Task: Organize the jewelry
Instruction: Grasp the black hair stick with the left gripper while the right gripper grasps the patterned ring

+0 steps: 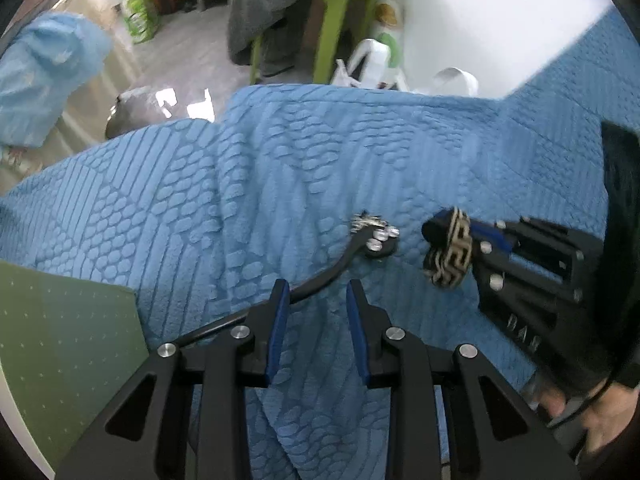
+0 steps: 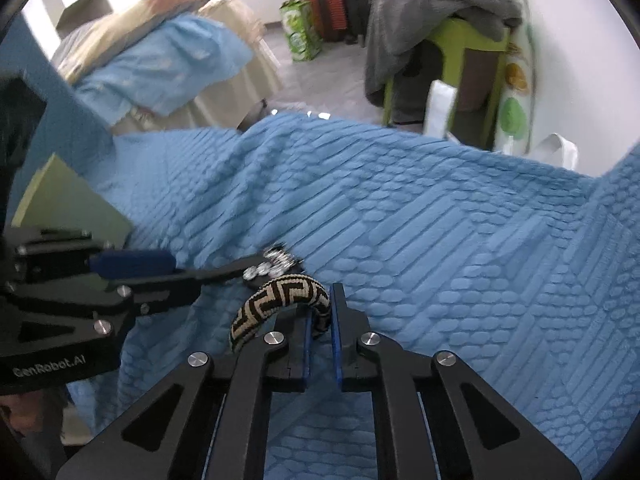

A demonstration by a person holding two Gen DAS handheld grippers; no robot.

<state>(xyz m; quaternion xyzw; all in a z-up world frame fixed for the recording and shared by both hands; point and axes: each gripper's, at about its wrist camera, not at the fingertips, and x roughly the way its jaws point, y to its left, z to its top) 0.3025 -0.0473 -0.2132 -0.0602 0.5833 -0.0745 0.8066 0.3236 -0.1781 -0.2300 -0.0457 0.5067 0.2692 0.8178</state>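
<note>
A black hairband (image 1: 320,280) with a cluster of rhinestones (image 1: 374,232) at its far end lies on the blue quilted blanket (image 1: 240,184). My left gripper (image 1: 316,292) stands open just over it. The band runs under the left finger and only blanket shows between the pads. To its right, my right gripper (image 1: 472,240) is shut on a woven black-and-beige bangle (image 1: 450,252). In the right wrist view the bangle (image 2: 276,300) arcs leftward from the closed pads of the right gripper (image 2: 322,310). The rhinestones (image 2: 276,262) and the left gripper (image 2: 176,274) sit just beyond it.
A flat green dotted box or board (image 1: 60,332) rests at the blanket's left edge, also seen as the green board (image 2: 68,204). Beyond the bed are a green stool (image 2: 464,52) draped with grey clothing, bags on the floor and a second bed (image 2: 168,64). A hand (image 1: 568,404) grips the right tool.
</note>
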